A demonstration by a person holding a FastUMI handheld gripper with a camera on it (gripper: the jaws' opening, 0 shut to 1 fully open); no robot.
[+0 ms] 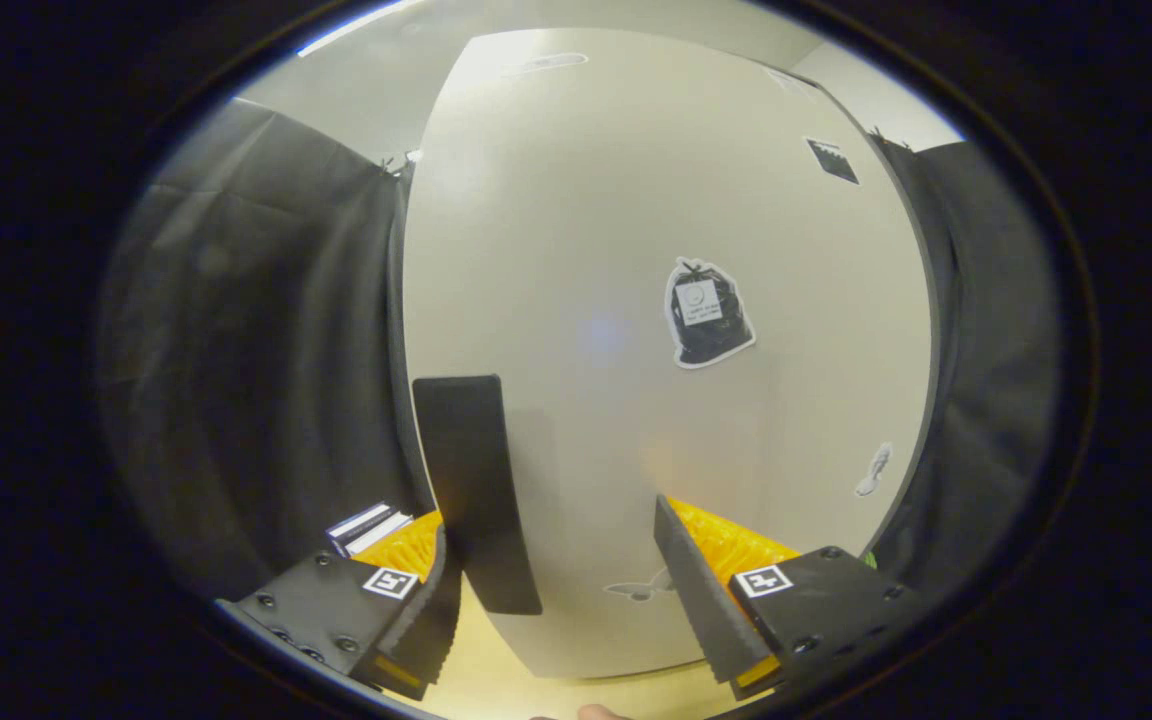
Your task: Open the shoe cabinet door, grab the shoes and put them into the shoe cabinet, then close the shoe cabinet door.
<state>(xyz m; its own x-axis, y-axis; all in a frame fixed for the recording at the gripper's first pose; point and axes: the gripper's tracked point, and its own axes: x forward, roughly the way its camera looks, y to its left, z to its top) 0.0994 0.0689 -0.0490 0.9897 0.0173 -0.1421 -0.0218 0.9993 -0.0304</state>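
Observation:
The shoe cabinet door (636, 200) is a pale, flat panel standing straight ahead of me at close range. A long black handle (471, 490) runs down it near its left edge. My gripper (551, 525) is open, held close in front of the door's lower part. The handle lies between the fingers, right beside the left finger (431, 610), and I cannot tell whether they touch. The right finger (701, 590) is well apart from the handle. Whether the door is fully closed cannot be told from here.
A black bag-shaped sticker (706, 312) and smaller stickers (874, 470) are on the door. Black cloth walls (256, 360) hang on both sides. A small black-and-white object (368, 526) sits low beside the door's left edge. A light wooden surface (496, 680) lies below.

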